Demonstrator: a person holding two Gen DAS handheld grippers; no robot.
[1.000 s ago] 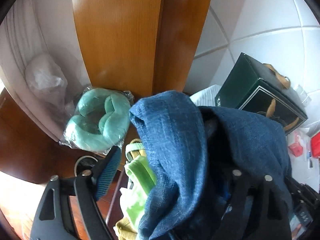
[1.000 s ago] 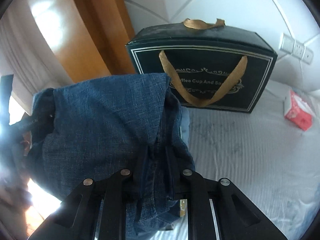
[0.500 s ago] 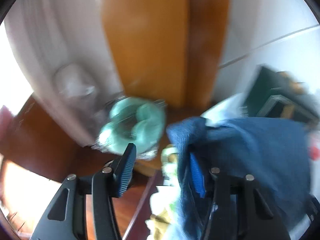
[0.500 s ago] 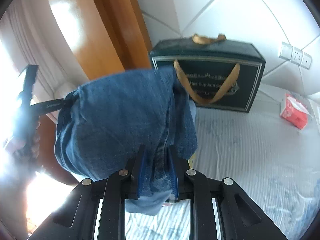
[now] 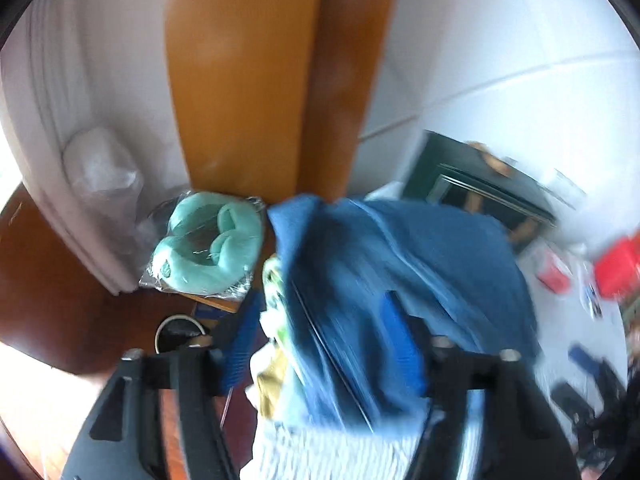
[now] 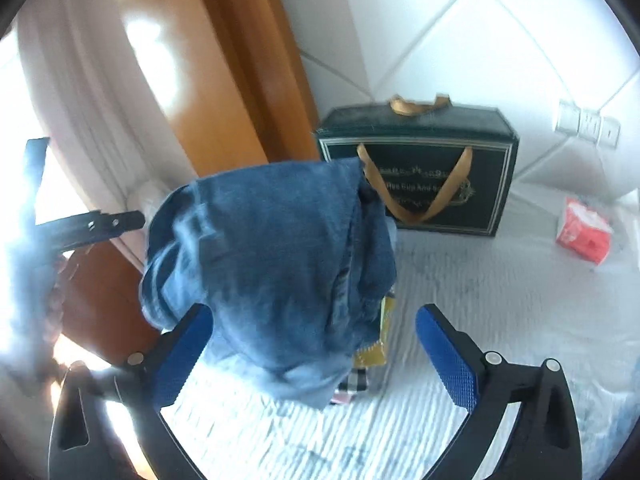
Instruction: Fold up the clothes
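My right gripper (image 6: 316, 356) stands spread wide, its blue pads (image 6: 182, 354) clear on either side of the folded jeans (image 6: 272, 268) and gripping nothing. My left gripper (image 5: 320, 340) is spread too, with denim bunched between its pads; the view is blurred, but the gap looks too wide for a pinch, so I take it as holding nothing.

The jeans sit as a rounded, folded bundle on top of a small stack of other clothes (image 6: 374, 346), yellow and checked cloth showing under the edge, at the side of the white ribbed bedspread (image 6: 460, 280). Behind them stands a dark green gift bag (image 6: 472, 168) with gold ribbon handles, and a red packet (image 6: 582, 234) lies further off on the bed. From the left wrist I also see a mint-green cushion (image 5: 208, 248) in plastic wrap beside the stack, against the wooden panel (image 5: 240, 80).

I judge the step in hand to be placing the jeans on the pile, fold done. Next I would draw both grippers straight back without snagging the denim, since the bundle looks top-heavy and may slump, then reach for another unfolded garment.
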